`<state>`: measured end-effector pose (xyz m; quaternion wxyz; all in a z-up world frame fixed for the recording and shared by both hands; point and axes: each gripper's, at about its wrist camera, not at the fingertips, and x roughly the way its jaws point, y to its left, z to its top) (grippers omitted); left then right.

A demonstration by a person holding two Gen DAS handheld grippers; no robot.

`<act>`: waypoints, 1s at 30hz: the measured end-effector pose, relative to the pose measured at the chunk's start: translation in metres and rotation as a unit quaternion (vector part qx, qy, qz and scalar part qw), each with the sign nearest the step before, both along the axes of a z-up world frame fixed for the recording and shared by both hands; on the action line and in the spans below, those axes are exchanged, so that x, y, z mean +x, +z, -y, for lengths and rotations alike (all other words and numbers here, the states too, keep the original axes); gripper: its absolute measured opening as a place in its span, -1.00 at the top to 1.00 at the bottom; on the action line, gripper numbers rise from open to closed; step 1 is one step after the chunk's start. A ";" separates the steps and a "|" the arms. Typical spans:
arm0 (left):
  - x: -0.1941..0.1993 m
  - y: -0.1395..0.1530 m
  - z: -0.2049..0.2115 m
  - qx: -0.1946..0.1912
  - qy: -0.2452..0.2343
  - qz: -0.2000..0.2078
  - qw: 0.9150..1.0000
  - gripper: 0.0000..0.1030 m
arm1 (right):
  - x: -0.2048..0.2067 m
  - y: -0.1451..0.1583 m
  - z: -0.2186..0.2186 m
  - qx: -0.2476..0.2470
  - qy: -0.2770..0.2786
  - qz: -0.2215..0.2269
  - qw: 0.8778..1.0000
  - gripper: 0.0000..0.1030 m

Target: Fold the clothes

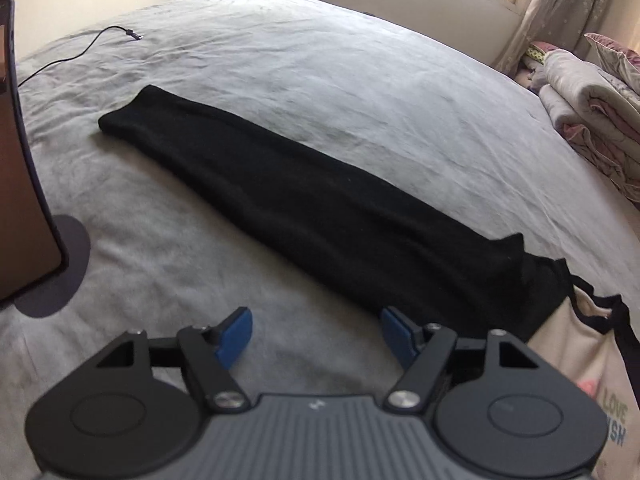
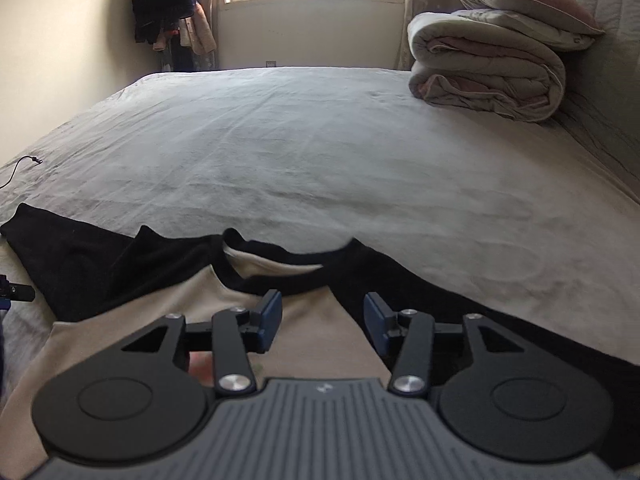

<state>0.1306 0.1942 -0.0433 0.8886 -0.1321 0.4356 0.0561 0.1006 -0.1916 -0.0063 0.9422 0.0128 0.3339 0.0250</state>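
A cream shirt with black sleeves and a black collar lies flat on the grey bed. In the left wrist view its long black sleeve (image 1: 304, 200) stretches away to the upper left, and the cream body (image 1: 588, 364) shows at the right edge. My left gripper (image 1: 316, 334) is open and empty, just short of the sleeve's near edge. In the right wrist view the cream chest (image 2: 312, 320) and black collar (image 2: 280, 256) lie under my right gripper (image 2: 322, 320), which is open and empty just below the collar.
The grey bed sheet (image 2: 320, 152) spreads ahead. A folded duvet and pillow (image 2: 492, 60) are stacked at the bed's far right. A black cable (image 1: 80, 48) lies at the far left. A brown panel (image 1: 20, 184) stands at the left edge.
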 end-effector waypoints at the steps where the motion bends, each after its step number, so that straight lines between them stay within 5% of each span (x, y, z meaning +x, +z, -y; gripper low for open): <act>1: -0.006 0.000 0.003 0.004 -0.008 -0.006 1.000 -0.42 | -0.010 0.003 0.008 0.004 -0.006 -0.004 1.000 0.03; 9: -0.065 0.002 0.016 0.019 -0.077 -0.042 0.996 -0.42 | -0.081 0.006 0.053 0.054 -0.041 -0.072 0.995 0.02; 22: -0.134 -0.003 0.006 -0.076 -0.175 -0.118 0.974 -0.41 | -0.178 -0.028 0.080 0.126 -0.041 -0.189 0.973 0.02; 28: -0.172 -0.003 0.011 -0.052 -0.239 -0.140 0.959 -0.36 | -0.209 -0.037 0.077 0.128 -0.020 -0.230 0.965 0.02; 30: -0.183 -0.003 0.014 -0.033 -0.251 -0.135 0.958 -0.20 | -0.219 -0.043 0.074 0.123 -0.013 -0.242 0.962 0.30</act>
